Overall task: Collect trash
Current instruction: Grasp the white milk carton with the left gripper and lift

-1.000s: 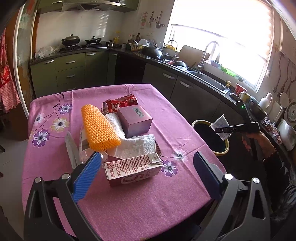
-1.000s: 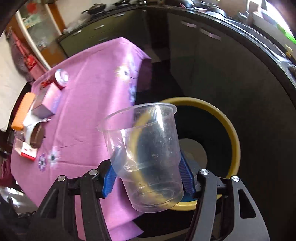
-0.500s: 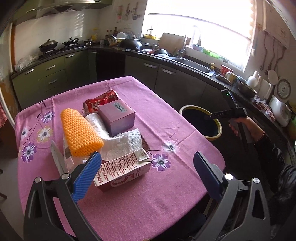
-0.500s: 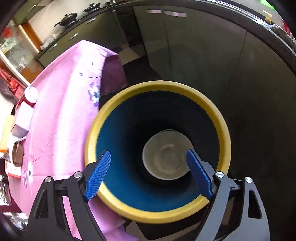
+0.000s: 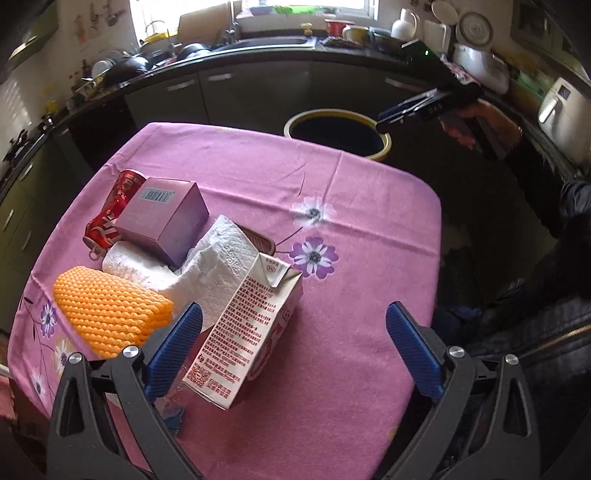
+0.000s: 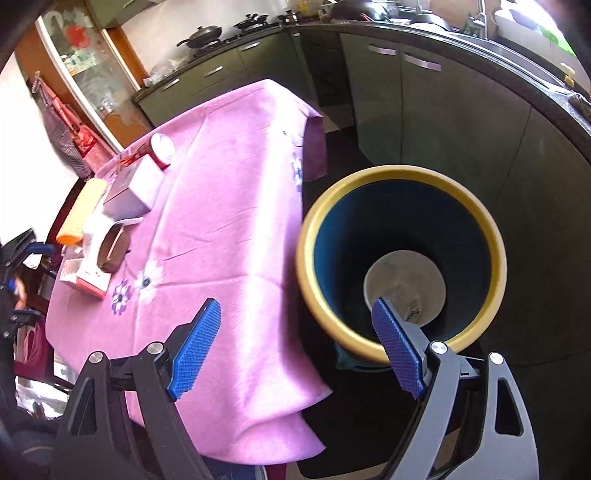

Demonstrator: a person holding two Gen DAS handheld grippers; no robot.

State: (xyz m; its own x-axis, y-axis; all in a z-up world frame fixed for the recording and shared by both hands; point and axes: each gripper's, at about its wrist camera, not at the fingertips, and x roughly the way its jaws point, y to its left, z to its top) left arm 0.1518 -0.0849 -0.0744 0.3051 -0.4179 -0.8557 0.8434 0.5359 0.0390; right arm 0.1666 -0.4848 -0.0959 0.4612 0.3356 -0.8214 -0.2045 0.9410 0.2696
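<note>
Trash lies in a heap on the pink tablecloth: a milk carton, white paper towels, an orange foam net, a purple box and a red can. My left gripper is open, its left pad beside the carton. The yellow-rimmed bin stands on the floor past the table; the clear cup lies at its bottom. My right gripper is open and empty, over the gap between table and bin. It shows in the left wrist view above the bin.
Dark kitchen cabinets and a counter with a sink run behind the bin. A stove with pans is at the far wall. The heap also shows far left in the right wrist view.
My right gripper opened and dropped the clear cup into the bin, then drew back toward the table. My left gripper moved down and closer to the milk carton.
</note>
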